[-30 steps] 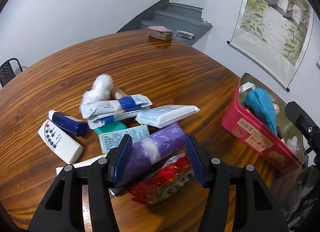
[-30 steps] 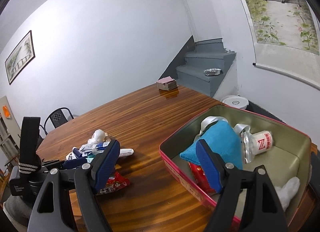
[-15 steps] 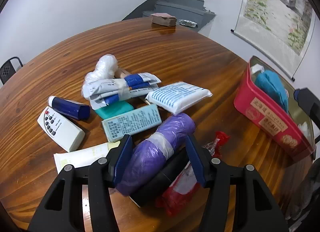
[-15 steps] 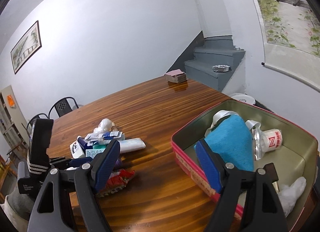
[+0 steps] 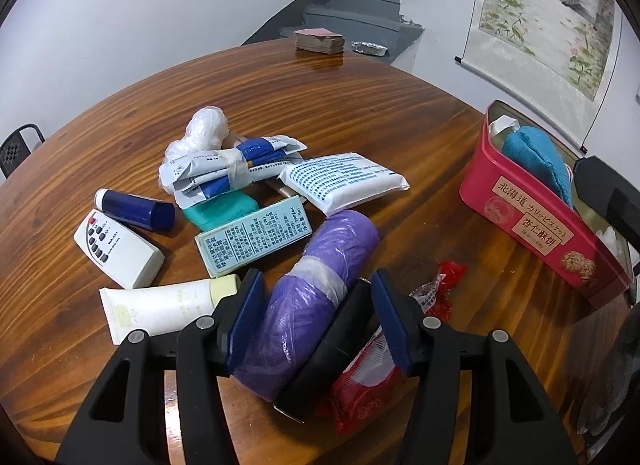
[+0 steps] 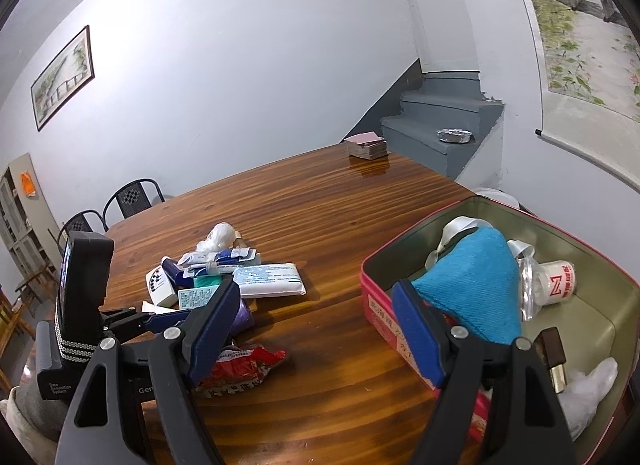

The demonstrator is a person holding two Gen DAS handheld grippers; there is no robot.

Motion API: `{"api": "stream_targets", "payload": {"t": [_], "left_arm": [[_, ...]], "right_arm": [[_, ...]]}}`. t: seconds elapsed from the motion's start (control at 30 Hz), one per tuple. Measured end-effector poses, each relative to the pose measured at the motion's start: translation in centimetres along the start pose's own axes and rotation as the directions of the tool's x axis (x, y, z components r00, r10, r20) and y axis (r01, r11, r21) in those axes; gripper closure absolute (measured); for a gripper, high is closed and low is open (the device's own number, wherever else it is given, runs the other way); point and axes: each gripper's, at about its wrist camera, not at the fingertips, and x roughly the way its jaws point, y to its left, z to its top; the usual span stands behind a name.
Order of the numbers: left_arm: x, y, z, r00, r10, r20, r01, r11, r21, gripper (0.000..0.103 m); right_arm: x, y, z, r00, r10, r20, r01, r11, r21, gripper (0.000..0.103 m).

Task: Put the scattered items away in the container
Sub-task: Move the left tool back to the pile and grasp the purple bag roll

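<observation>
Pile of scattered items (image 5: pixel 256 201) centre-left of the frame on the counter (image 5: pixel 360 105), container (image 5: pixel 532 213) at right edge, deck of cards (image 5: pixel 319 41) at far counter edge, bag roll (image 5: pixel 308 301) in the lower centre.

The left wrist view looks steeply down from close over the pile of scattered items (image 5: pixel 256 201) on the table (image 5: pixel 360 105), its own claw (image 5: pixel 316 321) in the foreground. The right wrist view faces more level across the table, close above the red tin (image 6: pixel 600 305). Both views share the pile, the tin, the card stack (image 5: pixel 319 41) and the stairs
</observation>
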Motion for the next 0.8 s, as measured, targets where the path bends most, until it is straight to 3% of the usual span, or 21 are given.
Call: {"api": "stream_targets", "payload": {"t": [0.1, 0.17, 0.23, 0.43, 0.57, 0.67, 0.8], "left_arm": [[0.2, 0.3, 0.0, 1.000, -0.017, 0.006, 0.018, 1.000, -0.024, 0.047], [-0.1, 0.5, 0.1, 1.000, -0.023, 0.013, 0.023, 0.999, -0.035, 0.066], [-0.4, 0.6, 0.2, 1.000, -0.031, 0.004, 0.031, 0.999, -0.039, 0.069], [-2.1, 0.8, 0.6, 0.999, -0.028, 0.037, 0.029, 0.999, -0.042, 0.070], [-4.1, 1.8, 1.2, 0.996, -0.021, 0.092, 0.027, 0.997, -0.067, 0.071], [-5.6, 2.8, 1.7, 0.992, -0.011, 0.129, 0.024, 0.995, -0.101, 0.079], [-6.8, 3.5, 2.0, 0.987, -0.019, 0.162, 0.040, 0.991, -0.126, 0.079]], "right_arm": [[0.2, 0.2, -0.1, 1.000, 0.004, -0.006, -0.004, 1.000, -0.007, 0.022], [0.4, 0.2, -0.1, 1.000, 0.010, -0.015, -0.010, 1.000, -0.009, 0.022], [0.5, 0.3, -0.2, 1.000, 0.013, -0.023, -0.013, 1.000, -0.010, 0.022], [1.3, 1.1, -0.6, 0.993, 0.085, -0.081, -0.088, 0.996, -0.029, 0.022], [2.9, 2.1, -1.6, 0.965, 0.176, -0.196, -0.185, 0.982, -0.028, 0.022], [4.1, 3.1, -2.5, 0.953, 0.160, -0.258, -0.178, 0.983, -0.050, 0.022], [5.5, 3.7, -3.2, 0.947, 0.119, -0.299, -0.143, 0.988, -0.061, 0.022]]}}
